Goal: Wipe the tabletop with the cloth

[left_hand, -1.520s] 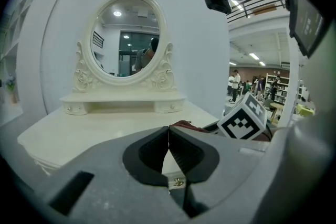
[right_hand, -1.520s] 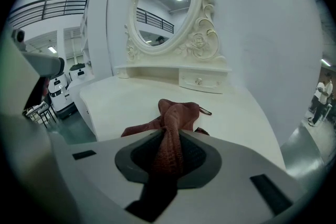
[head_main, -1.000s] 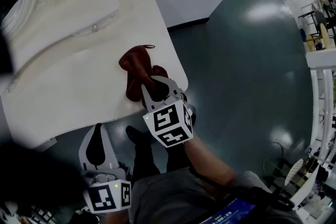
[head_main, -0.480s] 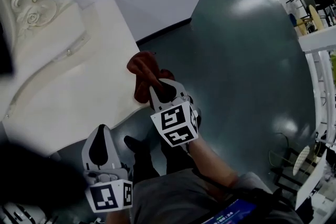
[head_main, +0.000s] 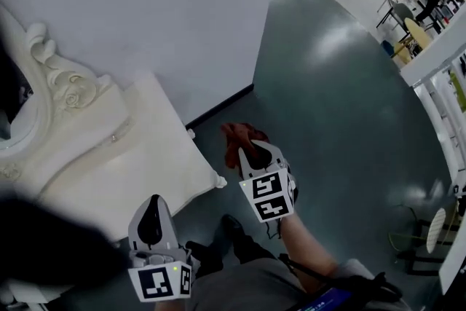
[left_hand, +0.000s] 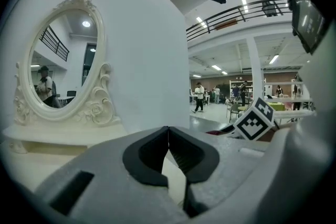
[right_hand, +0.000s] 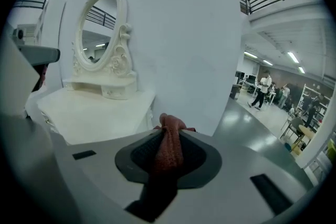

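Observation:
My right gripper [head_main: 251,151] [right_hand: 168,136] is shut on a reddish-brown cloth [head_main: 240,140] [right_hand: 169,150], which hangs bunched between its jaws over the grey floor, to the right of the table's corner. The white dressing table's top [head_main: 138,156] [right_hand: 89,113] lies to the left of that gripper, with nothing on it near the corner. My left gripper [head_main: 151,218] [left_hand: 168,136] is shut and holds nothing; it hovers in front of the table's near edge, lower left in the head view.
An oval mirror [left_hand: 60,60] [right_hand: 100,34] in a carved white frame stands at the back of the table against a white partition wall [head_main: 160,25]. Open grey floor [head_main: 342,98] spreads to the right. People, chairs and shelves are far off.
The right gripper carried the cloth off the tabletop, up and to the right past the table's corner. The left gripper rose too. The head view swung up toward the wall and the open floor.

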`<state>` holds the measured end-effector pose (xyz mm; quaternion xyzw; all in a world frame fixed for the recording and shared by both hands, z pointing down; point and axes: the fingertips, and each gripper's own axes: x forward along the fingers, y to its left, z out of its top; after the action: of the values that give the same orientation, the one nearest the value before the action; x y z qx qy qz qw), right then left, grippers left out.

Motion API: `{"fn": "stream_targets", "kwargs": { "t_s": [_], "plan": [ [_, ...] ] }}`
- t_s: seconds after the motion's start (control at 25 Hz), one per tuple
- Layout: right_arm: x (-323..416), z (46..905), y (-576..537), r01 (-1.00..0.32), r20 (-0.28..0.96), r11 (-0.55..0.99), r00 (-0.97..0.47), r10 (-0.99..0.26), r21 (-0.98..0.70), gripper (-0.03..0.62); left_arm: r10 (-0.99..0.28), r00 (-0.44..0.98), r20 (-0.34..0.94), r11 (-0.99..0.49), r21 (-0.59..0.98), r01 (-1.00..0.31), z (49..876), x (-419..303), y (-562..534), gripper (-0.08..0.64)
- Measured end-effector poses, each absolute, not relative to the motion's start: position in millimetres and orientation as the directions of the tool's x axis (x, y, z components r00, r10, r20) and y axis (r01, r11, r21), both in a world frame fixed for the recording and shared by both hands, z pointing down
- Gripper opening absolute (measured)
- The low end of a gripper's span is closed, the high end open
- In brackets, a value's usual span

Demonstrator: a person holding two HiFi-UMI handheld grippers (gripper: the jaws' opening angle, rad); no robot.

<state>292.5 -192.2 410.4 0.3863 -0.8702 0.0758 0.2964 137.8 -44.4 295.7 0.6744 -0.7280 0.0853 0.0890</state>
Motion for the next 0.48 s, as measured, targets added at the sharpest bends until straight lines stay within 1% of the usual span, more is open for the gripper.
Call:
{"fn": "stream_targets", "kwargs": {
  "t_s": [0.08,0.24,0.48],
  "plan": [
    [296,377,-192,-0.732,0.522,0.676,-0.546,-0.656,0.084,0.071,-0.975,-0.079,0.209,0.077,-0.017,-0.997,277,139,-42,0.015],
    [286,301,-186,-0.73,0.386,0.674,-0.592,-0.707,0.114,0.071,-0.989,-0.087,0.12,0.083,-0.041,-0.996,237,135,-38,0.015],
    [232,225,-146,-0.682,0.214,0.721,-0.692,-0.689,0.118,0.071,-0.991,-0.131,-0.01,0.131,-0.092,-0.987,183,94,-22,0.015]
  ]
}}
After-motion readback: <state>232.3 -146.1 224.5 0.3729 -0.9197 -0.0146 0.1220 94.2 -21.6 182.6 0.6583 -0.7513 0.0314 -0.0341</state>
